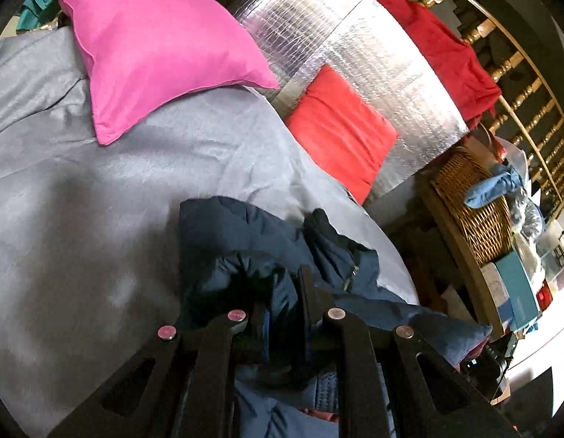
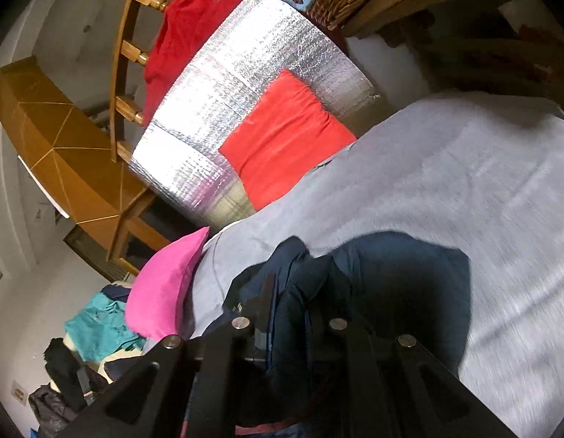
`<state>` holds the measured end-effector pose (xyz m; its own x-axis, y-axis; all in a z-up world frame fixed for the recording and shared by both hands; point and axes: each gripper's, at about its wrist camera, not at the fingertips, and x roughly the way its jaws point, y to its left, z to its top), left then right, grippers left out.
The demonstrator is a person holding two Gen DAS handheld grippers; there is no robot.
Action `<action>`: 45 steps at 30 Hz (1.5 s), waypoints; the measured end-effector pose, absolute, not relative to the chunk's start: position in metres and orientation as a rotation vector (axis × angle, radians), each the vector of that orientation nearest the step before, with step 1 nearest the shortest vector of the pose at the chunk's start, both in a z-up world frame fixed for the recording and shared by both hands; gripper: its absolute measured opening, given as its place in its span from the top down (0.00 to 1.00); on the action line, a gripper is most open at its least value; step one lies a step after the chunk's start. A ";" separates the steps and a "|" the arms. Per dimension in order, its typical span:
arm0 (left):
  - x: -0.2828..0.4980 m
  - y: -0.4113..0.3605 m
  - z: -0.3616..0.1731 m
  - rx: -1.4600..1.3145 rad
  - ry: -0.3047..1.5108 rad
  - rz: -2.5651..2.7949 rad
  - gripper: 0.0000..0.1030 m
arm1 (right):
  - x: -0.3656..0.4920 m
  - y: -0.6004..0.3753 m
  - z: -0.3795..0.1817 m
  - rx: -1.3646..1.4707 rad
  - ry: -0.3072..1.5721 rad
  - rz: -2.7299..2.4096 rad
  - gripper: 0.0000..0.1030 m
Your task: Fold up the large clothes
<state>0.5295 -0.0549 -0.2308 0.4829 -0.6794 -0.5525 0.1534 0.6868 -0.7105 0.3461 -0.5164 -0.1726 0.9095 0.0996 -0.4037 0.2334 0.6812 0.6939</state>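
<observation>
Left wrist view: grey bedspread (image 1: 99, 200) fills left and centre of frame. Pink pillow (image 1: 154, 47) upper left, lying on it. Left gripper (image 1: 282, 292) bottom centre, fingers clamped on a bunched fold of the navy jacket (image 1: 267, 241); jacket is piled on the bedspread at lower centre, zipper visible right of the fingers. Silver foil panel (image 1: 355, 58) top centre, red cushion (image 1: 340, 127) leaning against it. Wicker basket (image 1: 472, 200) at right.

Right wrist view: pink pillow (image 2: 165, 288) lower left, red cushion (image 2: 285, 138) and foil panel (image 2: 245, 73) upper centre. Right gripper (image 2: 287, 295) bottom centre, fingers pinched on navy jacket (image 2: 410, 284) fabric. Jacket bulk spreads right of the fingers over the bedspread (image 2: 464, 168).
</observation>
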 end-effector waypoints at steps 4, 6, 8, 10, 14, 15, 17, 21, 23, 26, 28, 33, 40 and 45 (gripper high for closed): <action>0.547 -0.066 -0.235 -0.600 0.946 -0.531 0.86 | 0.370 -0.520 -0.181 0.813 0.438 -0.095 0.88; 0.554 -0.068 -0.238 -0.596 0.949 -0.530 0.86 | 0.379 -0.522 -0.184 0.800 0.440 -0.107 0.88; 0.560 -0.071 -0.239 -0.592 0.943 -0.532 0.86 | 0.384 -0.525 -0.187 0.802 0.437 -0.112 0.88; 0.564 -0.075 -0.240 -0.575 0.941 -0.528 0.86 | 0.389 -0.529 -0.189 0.810 0.435 -0.119 0.88; 0.571 -0.080 -0.246 -0.555 0.951 -0.514 0.85 | 0.397 -0.531 -0.196 0.816 0.441 -0.136 0.88; 0.573 -0.081 -0.248 -0.552 0.959 -0.510 0.83 | 0.399 -0.532 -0.199 0.825 0.447 -0.140 0.88; 0.576 -0.080 -0.254 -0.567 0.985 -0.505 0.82 | 0.404 -0.535 -0.204 0.847 0.462 -0.145 0.86; 0.581 -0.076 -0.258 -0.636 1.033 -0.517 0.74 | 0.409 -0.541 -0.216 0.920 0.487 -0.145 0.69; 0.580 -0.072 -0.251 -0.678 1.023 -0.537 0.61 | 0.407 -0.545 -0.216 0.948 0.479 -0.126 0.35; 0.567 -0.059 -0.227 -0.717 0.888 -0.520 0.20 | 0.383 -0.549 -0.201 0.950 0.335 -0.160 0.11; 0.552 -0.043 -0.204 -0.729 0.736 -0.466 0.11 | 0.369 -0.553 -0.188 0.946 0.262 -0.152 0.11; 0.538 -0.025 -0.191 -0.751 0.737 -0.400 0.07 | 0.346 -0.553 -0.167 0.936 0.251 -0.151 0.11; 0.490 -0.026 -0.225 -0.733 0.966 -0.303 0.07 | 0.299 -0.538 -0.173 1.010 0.322 -0.133 0.11; 0.439 -0.026 -0.226 -0.655 0.998 -0.293 0.07 | 0.247 -0.519 -0.199 1.128 0.425 -0.092 0.11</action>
